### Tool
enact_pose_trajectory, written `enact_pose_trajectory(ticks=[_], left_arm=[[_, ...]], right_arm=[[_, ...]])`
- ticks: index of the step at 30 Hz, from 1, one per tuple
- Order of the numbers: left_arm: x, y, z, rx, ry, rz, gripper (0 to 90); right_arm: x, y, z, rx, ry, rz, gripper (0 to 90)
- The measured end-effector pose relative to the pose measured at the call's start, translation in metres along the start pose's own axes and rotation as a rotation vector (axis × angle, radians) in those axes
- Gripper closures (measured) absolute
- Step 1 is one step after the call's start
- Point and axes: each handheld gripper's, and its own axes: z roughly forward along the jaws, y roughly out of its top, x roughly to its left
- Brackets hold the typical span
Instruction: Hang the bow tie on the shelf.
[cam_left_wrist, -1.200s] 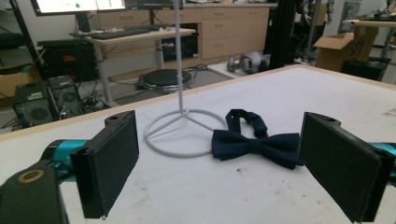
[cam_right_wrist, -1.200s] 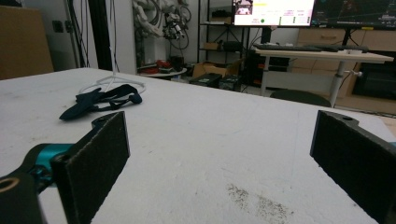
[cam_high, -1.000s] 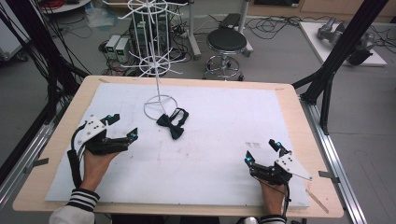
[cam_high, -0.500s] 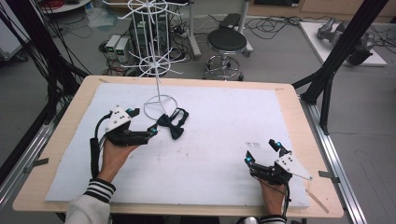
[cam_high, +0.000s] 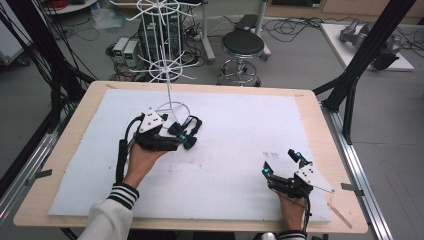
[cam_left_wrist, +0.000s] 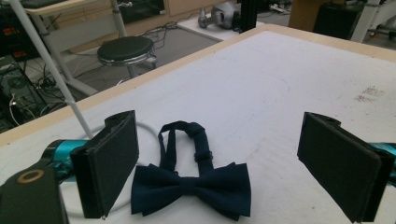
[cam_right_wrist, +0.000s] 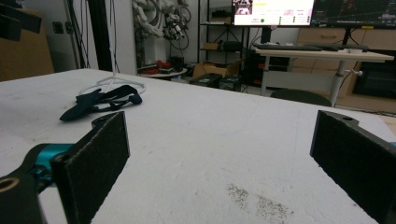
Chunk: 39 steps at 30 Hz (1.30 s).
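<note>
Bow tie: a dark navy bow tie (cam_left_wrist: 189, 186) is seen lying flat on the white sheet of the desk (cam_high: 240, 150), its strap looped away toward the stand; in the high view the bow tie (cam_high: 186, 131) is placed just beside the ring base, at the left-centre of the sheet.
Left gripper: the left gripper (cam_high: 180, 140) is held low over the sheet, right at the bow tie.
Left fingers: the two black fingers (cam_left_wrist: 112, 163) are spread wide apart, and the bow tie is framed in the gap between them; whether a pad is touching the cloth cannot be told from these angles.
Right gripper: the right gripper (cam_high: 282, 162) is held near the desk's near right corner, well apart from the bow tie.
Right fingers: the fingers (cam_right_wrist: 95, 158) are likewise parted, with nothing between them but bare sheet; the bow tie (cam_right_wrist: 100, 103) is seen far off across the sheet.
Stand: a white wire stand (cam_high: 167, 65) is set upright on its ring base at the far left-centre of the sheet.
Smudge: a greyish mark (cam_high: 270, 155) is possibly a stain on the sheet, close to the right gripper.
</note>
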Motion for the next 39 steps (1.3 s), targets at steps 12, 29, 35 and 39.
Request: enact_pose_trajectory(ticks=[12,29,35,39], left_arm=[[-0.006,0.011,0.029,0.092,-0.024,0.003,13.1],[0.009,0.008,0.075,0.275,-0.067,-0.008,19.6],[0.007,0.008,0.087,0.36,-0.071,0.009,23.8],[0.011,0.009,0.098,0.447,-0.088,-0.012,24.4]], right_arm=[[0.0,0.0,0.0,-0.002,-0.002,0.001,3.7],[-0.001,0.0,0.0,0.0,-0.006,0.003,3.7],[-0.001,0.0,0.0,-0.001,-0.005,0.003,3.7],[-0.001,0.0,0.0,-0.002,-0.005,0.011,3.7]])
